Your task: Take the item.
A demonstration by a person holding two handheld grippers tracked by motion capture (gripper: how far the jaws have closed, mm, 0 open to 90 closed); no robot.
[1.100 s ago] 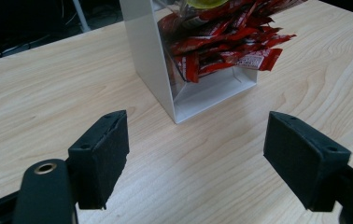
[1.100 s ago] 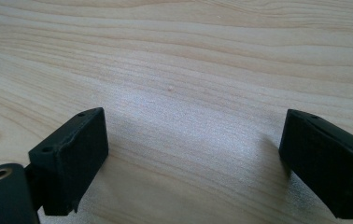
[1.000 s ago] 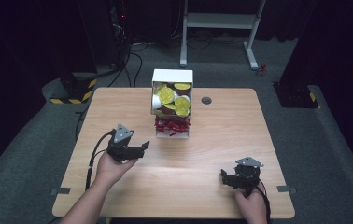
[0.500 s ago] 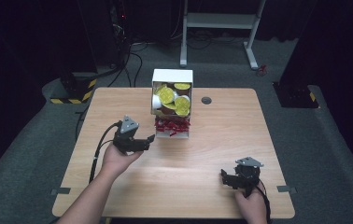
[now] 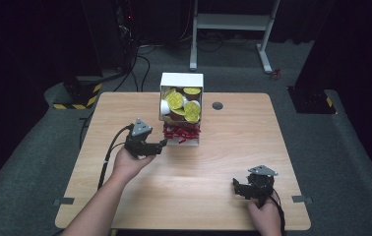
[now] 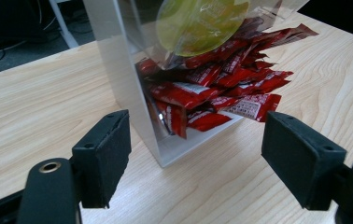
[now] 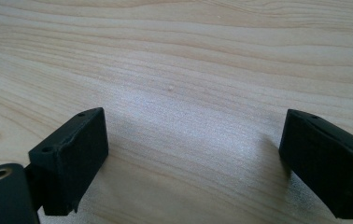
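A clear dispenser box [image 5: 165,109] stands at the table's far middle, with yellow-lidded cups [image 5: 176,100] above and red sachets [image 5: 180,132] spilling from its base. My left gripper [image 5: 163,143] is just left of the sachets and points at them. In the left gripper view, the left gripper [image 6: 198,154] is open. Its jaws have just closed a little. The box's near corner [image 6: 132,79] and the red sachets [image 6: 212,93] lie close ahead, untouched, under a yellow lid [image 6: 198,23]. My right gripper [image 5: 236,189] [image 7: 193,163] rests open over bare wood near the front right.
The wooden table [image 5: 223,147] has a small dark round hole [image 5: 217,105] right of the box. A white frame stand [image 5: 233,22] and cables lie on the floor beyond the far edge. Black cable [image 5: 108,157] trails from the left gripper.
The left hand has moved forward and to the right, bringing its gripper close to the sachets at the box's base. The right hand has stayed put.
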